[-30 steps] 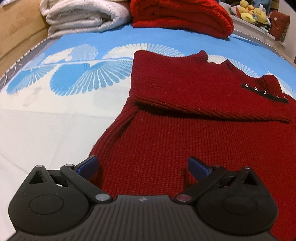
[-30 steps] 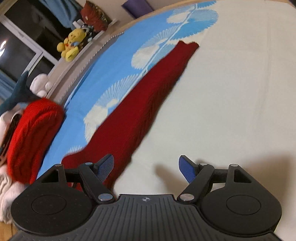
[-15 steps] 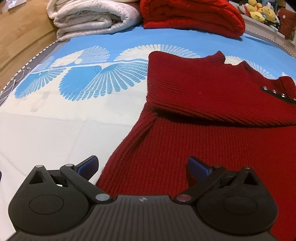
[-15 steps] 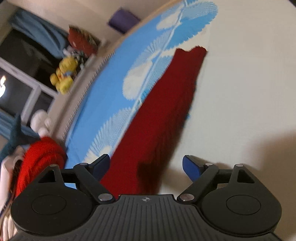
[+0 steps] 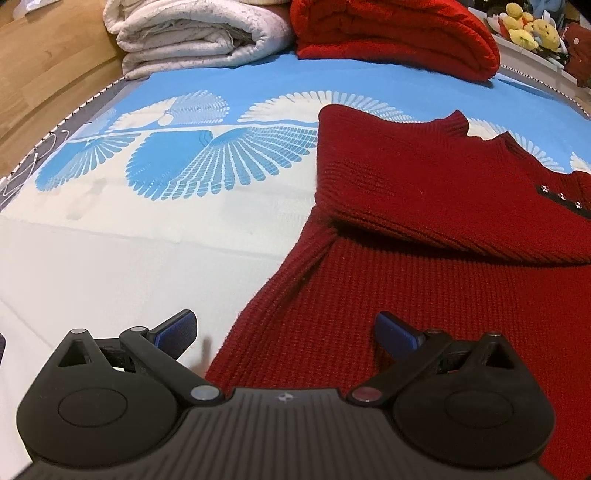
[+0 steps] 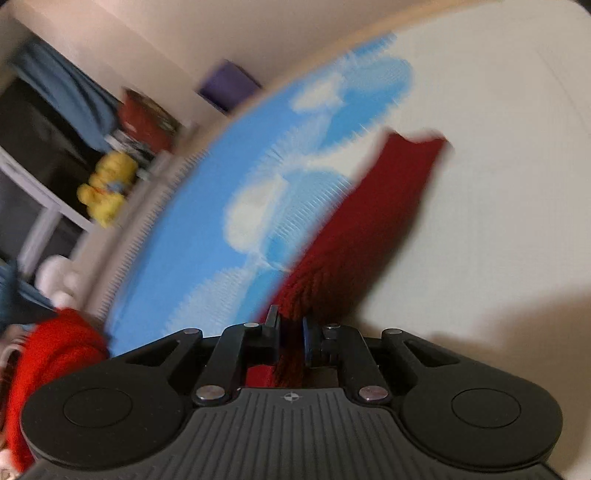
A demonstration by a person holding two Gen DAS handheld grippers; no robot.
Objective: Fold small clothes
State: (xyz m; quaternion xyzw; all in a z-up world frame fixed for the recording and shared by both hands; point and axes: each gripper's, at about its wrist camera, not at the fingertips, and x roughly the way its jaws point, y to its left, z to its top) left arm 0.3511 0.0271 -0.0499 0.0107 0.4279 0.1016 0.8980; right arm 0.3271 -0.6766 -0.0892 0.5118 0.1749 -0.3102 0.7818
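A dark red knit sweater (image 5: 424, 229) lies on the bed, one sleeve folded across its chest. My left gripper (image 5: 286, 332) is open and empty, low over the sweater's lower left edge; one blue pad is over the sheet, the other over the knit. In the right wrist view the other sleeve (image 6: 373, 206) stretches away across the sheet. My right gripper (image 6: 291, 332) is shut on this sleeve near its base. The view is blurred.
A folded white blanket (image 5: 195, 33) and a folded bright red blanket (image 5: 399, 33) lie at the far end of the bed. Plush toys (image 5: 532, 26) sit on a ledge at the right. A wooden surface (image 5: 48, 62) lies left of the bed.
My right gripper has moved onto the outstretched sleeve and shut on it. My left gripper has shifted left along the sweater's lower edge and stayed open.
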